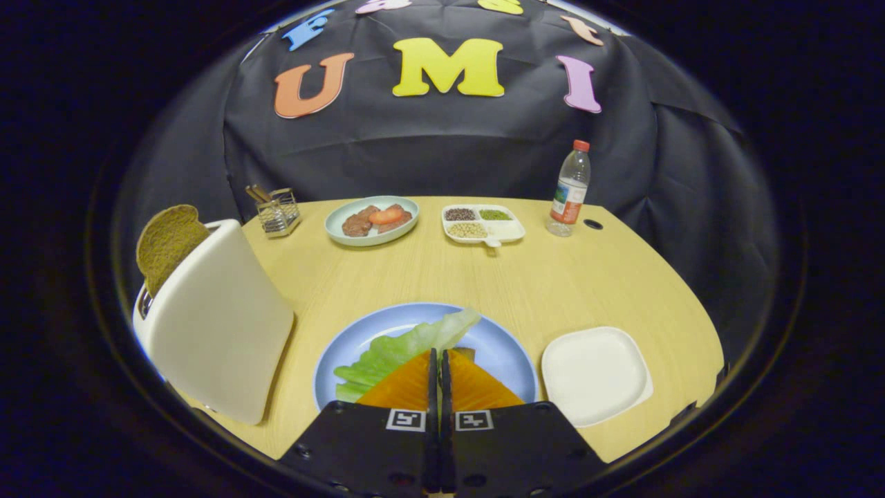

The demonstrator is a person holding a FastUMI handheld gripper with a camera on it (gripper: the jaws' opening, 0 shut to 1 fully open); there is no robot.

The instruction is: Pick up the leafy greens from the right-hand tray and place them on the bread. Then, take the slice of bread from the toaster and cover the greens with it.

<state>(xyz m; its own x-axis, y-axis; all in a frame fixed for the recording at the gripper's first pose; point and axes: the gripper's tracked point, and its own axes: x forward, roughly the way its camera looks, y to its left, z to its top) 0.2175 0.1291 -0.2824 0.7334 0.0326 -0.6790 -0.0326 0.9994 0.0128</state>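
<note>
Gripper (440, 363) fingers pressed together over the blue plate (505, 346), gripping the lettuce (397, 349). Toast (168, 242) left of plate, upright in toaster (214, 325). Risk: leaf clings on release, dragging off the plate.

The table (553, 290) looks like pale wood laminate, smooth with a faint straight grain and a soft sheen. At its left edge the toaster (214, 325) has a smooth, matt plastic-looking shell, and the slice of bread (168, 243) standing in it is rough and porous. The blue plate (359, 339) near the front edge is glossy, while the leafy greens (404, 349) on it look waxy and ribbed. The square tray (594, 373) beside it is smooth and matt. At the far edge stand a clear plastic bottle (570, 188) and a shiny wire metal holder (280, 213). The gripper (436, 356) fingers sit closed together, tips at the greens.
</note>
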